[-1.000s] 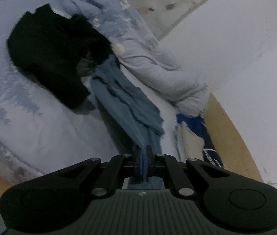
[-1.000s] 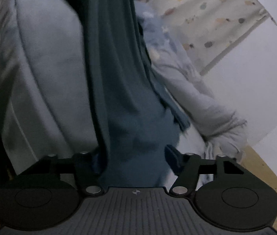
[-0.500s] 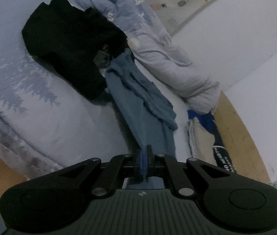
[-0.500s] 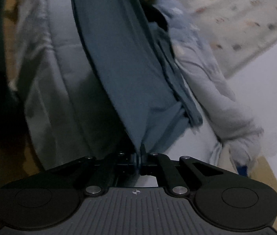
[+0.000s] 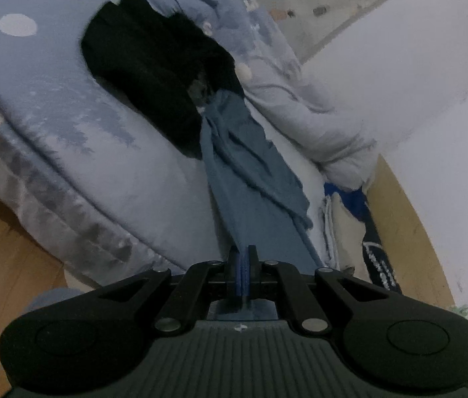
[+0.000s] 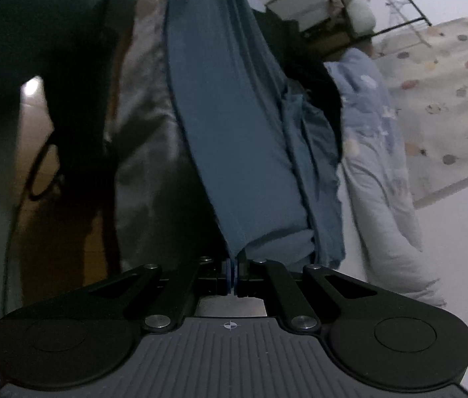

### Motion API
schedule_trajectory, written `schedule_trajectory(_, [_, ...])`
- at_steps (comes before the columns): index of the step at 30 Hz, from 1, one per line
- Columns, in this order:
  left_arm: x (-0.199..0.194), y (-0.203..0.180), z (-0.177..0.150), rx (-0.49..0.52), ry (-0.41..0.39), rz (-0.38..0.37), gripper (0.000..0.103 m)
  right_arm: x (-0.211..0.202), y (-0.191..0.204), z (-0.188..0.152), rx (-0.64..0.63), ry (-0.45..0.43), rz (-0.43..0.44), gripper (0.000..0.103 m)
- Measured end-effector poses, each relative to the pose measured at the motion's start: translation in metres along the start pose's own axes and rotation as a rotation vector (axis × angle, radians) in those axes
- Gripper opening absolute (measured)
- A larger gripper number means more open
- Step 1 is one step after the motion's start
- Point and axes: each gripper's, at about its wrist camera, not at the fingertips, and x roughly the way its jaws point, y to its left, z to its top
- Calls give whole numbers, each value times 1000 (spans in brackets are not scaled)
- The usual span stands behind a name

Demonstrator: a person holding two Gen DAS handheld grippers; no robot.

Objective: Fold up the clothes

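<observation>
A blue garment point(image 5: 247, 172) stretches from the bed toward me, pulled taut. My left gripper point(image 5: 243, 258) is shut on one edge of it, the cloth pinched between the pads. In the right wrist view the same blue garment point(image 6: 234, 132) hangs as a broad sheet, and my right gripper point(image 6: 233, 265) is shut on its lower corner. A black garment point(image 5: 154, 66) lies crumpled on the bed behind the blue one, touching its far end.
A pale blue printed duvet point(image 5: 51, 126) covers the bed. A rolled light quilt point(image 5: 300, 93) lies along the white wall. Wooden floor point(image 5: 2, 265) shows at the left. A dark-clothed person point(image 6: 35, 49) stands at the left of the right wrist view. A patterned curtain point(image 6: 439, 99) hangs at right.
My right gripper went from open around the cloth to shut on its corner, then pulled back, stretching it. The left gripper kept its hold while drawing the garment away from the black one.
</observation>
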Motion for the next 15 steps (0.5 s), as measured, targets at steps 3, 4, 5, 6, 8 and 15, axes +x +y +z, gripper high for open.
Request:
schedule_trajectory(3, [-24, -4, -12, -25, -16, -5, 5, -15, -14, 3, 14, -1, 32, 2])
schedule_trajectory(4, [-32, -7, -15, -33, -24, -8, 5, -19, -21, 4, 23, -1, 41, 2])
schedule_trajectory(5, [-39, -10, -16, -41, -34, -14, 5, -23, -27, 5, 32, -1, 49, 2])
schedule_trajectory(6, [-44, -13, -16, -58, -46, -27, 5, -27, -34, 5, 42, -1, 58, 2])
schedule_trajectory(8, [-44, -20, -8, -72, -69, -49, 5, -35, -47, 7, 60, -1, 76, 2])
schedule_trajectory(15, [4, -52, 43, -122, -144, -131, 6, -62, -94, 12, 126, 0, 139, 2])
